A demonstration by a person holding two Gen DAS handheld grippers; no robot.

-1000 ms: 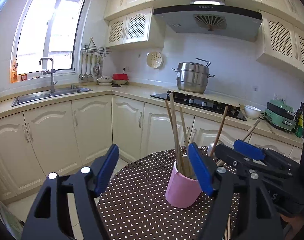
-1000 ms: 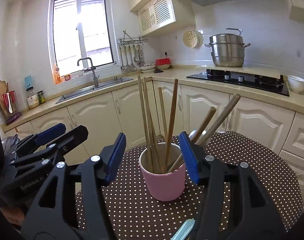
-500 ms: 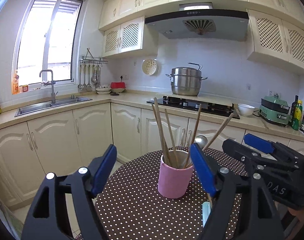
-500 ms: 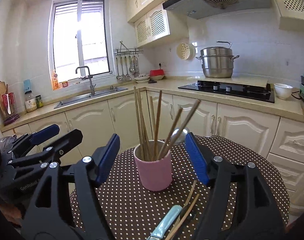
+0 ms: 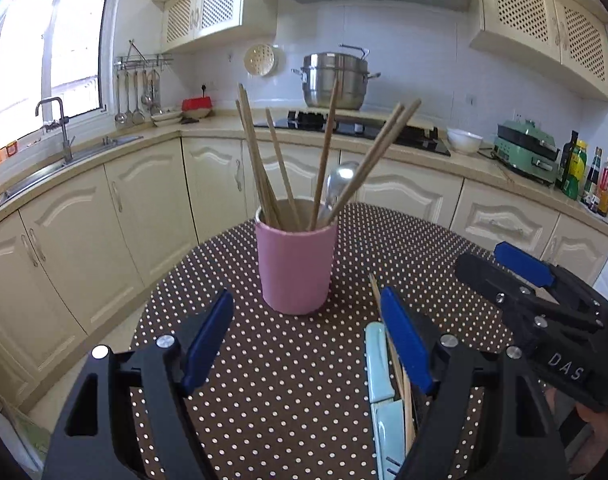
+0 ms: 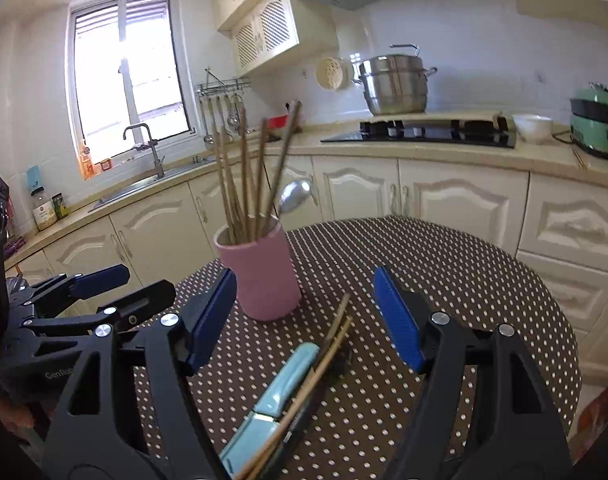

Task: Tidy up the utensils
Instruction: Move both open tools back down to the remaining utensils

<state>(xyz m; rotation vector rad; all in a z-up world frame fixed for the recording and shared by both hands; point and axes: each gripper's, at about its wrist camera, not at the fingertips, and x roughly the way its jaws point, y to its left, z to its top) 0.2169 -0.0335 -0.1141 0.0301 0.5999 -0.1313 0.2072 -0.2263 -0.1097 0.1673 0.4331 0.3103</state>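
Observation:
A pink cup (image 5: 295,268) stands on the brown polka-dot table (image 5: 263,380). It holds several wooden chopsticks (image 5: 259,160) and a metal spoon (image 5: 336,188). It also shows in the right wrist view (image 6: 259,276). On the table nearer me lie a light-blue-handled utensil (image 6: 283,380) and two loose chopsticks (image 6: 324,356); they also show in the left wrist view (image 5: 380,392). My left gripper (image 5: 308,344) is open and empty, short of the cup. My right gripper (image 6: 304,320) is open and empty above the loose utensils.
Cream kitchen cabinets (image 5: 103,216) ring the table. The counter carries a sink (image 5: 63,152), a black hob (image 5: 352,128) with a steel pot (image 5: 334,80), a white bowl (image 5: 464,140) and a green appliance (image 5: 528,152). Bottles (image 5: 584,172) stand far right.
Both grippers have drawn back from the cup and tilted down. The cup now sits farther ahead, and the blue-handled utensil and loose chopsticks have come into view on the table.

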